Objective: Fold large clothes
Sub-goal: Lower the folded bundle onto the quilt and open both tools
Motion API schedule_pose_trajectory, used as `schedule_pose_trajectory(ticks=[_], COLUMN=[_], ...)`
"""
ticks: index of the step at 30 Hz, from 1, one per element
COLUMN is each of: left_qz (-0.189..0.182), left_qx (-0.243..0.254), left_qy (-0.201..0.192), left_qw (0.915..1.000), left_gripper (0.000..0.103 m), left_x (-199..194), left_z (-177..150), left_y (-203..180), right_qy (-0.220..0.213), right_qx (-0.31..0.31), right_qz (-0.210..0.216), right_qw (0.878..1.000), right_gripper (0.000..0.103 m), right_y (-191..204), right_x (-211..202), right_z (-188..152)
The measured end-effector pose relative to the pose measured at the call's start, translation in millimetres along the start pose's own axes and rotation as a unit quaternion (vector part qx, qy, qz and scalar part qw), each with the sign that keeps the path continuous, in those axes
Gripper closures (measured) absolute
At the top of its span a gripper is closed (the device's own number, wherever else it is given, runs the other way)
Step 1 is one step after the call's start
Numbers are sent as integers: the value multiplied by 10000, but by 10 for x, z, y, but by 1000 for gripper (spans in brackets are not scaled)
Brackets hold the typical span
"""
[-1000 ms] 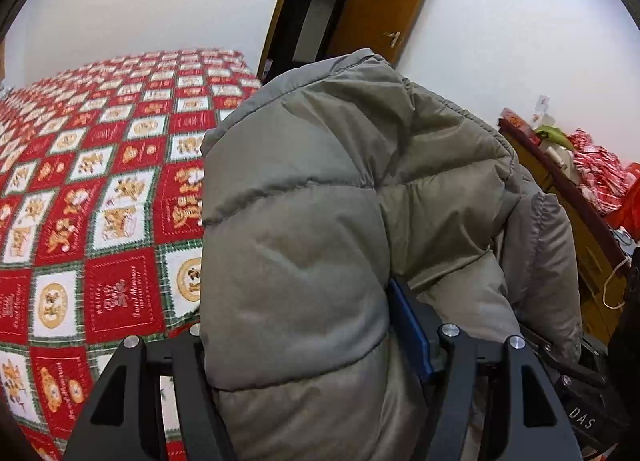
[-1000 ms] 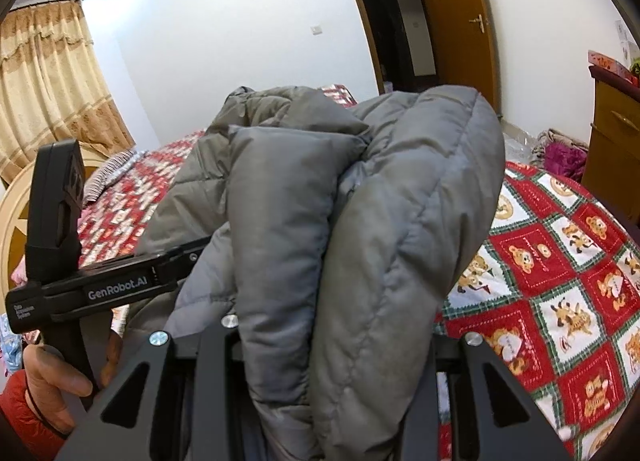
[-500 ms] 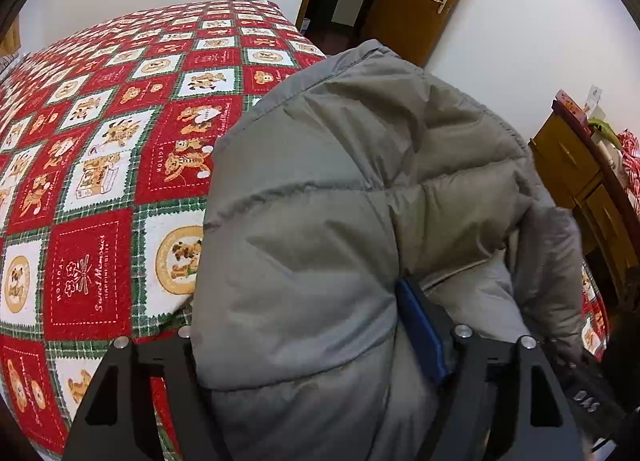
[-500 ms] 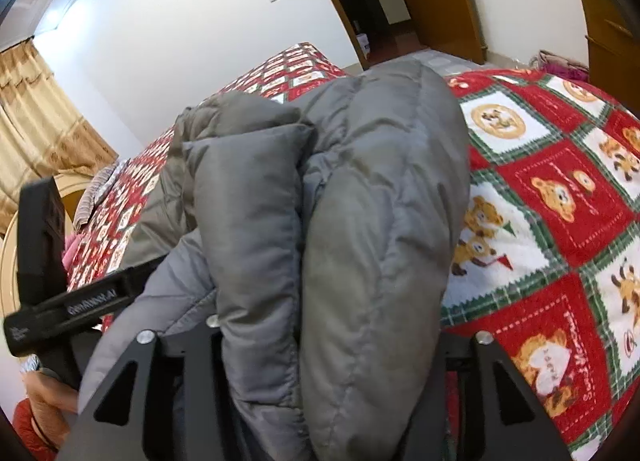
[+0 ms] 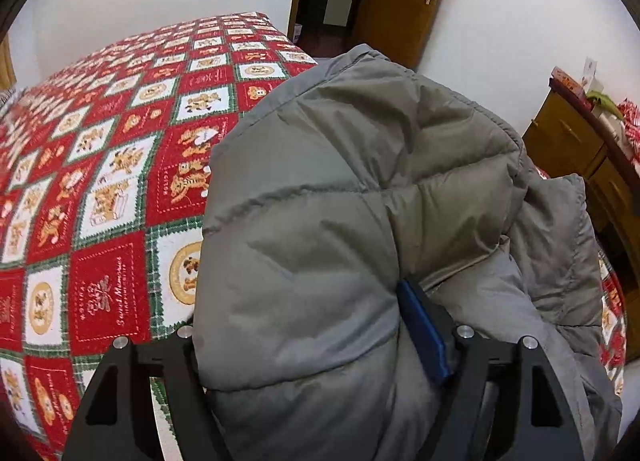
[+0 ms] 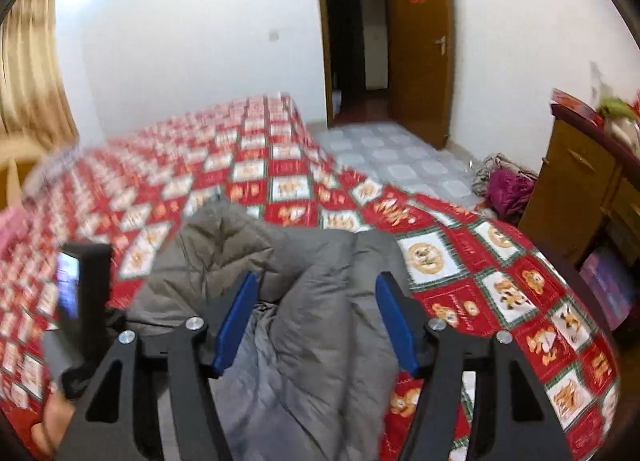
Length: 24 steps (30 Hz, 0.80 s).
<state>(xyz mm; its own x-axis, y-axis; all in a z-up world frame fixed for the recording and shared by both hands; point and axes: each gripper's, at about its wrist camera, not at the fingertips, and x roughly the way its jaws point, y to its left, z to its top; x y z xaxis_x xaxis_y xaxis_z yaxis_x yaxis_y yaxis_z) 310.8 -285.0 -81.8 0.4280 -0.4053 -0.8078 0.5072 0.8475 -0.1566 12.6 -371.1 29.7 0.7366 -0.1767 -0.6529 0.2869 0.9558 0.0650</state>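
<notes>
A grey quilted puffer jacket is bunched between the fingers of my left gripper, which is shut on it; only the right blue pad shows. In the right wrist view the jacket lies lower, on the red patterned bedspread. My right gripper stands open above it, both blue pads clear of the fabric. The left gripper's body shows at the left of that view.
The bed stretches left and far. A wooden dresser stands at the right, with clothes on the floor beside it. An open brown door is at the back wall.
My right gripper has opened and let go of the jacket, which has dropped onto the bed. The left gripper still holds its part of the jacket.
</notes>
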Motion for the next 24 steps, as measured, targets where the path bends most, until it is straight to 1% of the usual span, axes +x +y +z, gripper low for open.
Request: schedule_pose_trajectory(ticks=[2, 4, 5, 8, 12, 14, 17, 21, 24], left_qz=[36, 61, 70, 144, 276, 302, 365, 428, 425], left_qx=[48, 72, 84, 196, 247, 252, 307, 275, 308], left_qy=[3, 5, 4, -11, -11, -8, -35, -196, -174], left_qw=[10000, 10000, 9999, 9997, 9993, 9992, 9989, 9985, 9985], left_gripper=[26, 26, 25, 21, 13, 12, 9, 6, 5], left_x=[6, 18, 23, 63, 152, 210, 291, 360, 403], left_z=[11, 17, 20, 31, 71, 94, 116, 88, 99], left_y=[-2, 1, 1, -33, -33, -21, -24, -34, -39], right_qy=[352, 712, 809, 811, 719, 684, 630, 654, 688], right_qx=[178, 442, 601, 891, 861, 747, 693, 808, 780], right_qz=[-104, -479, -561, -545, -535, -640, -737, -640, -709], right_qw=[9992, 9953, 9933, 9912, 9922, 9928, 9929, 9925, 9920], right_gripper=[49, 51, 51, 51, 45, 43, 42, 40, 39], right_y=[2, -77, -162, -283, -343, -327, -266, -305, -292], right_x=[308, 607, 727, 804, 891, 944, 1062, 1188, 1202], right_z=[-13, -161, -237, -420, -545, -564, -526, -504, -485])
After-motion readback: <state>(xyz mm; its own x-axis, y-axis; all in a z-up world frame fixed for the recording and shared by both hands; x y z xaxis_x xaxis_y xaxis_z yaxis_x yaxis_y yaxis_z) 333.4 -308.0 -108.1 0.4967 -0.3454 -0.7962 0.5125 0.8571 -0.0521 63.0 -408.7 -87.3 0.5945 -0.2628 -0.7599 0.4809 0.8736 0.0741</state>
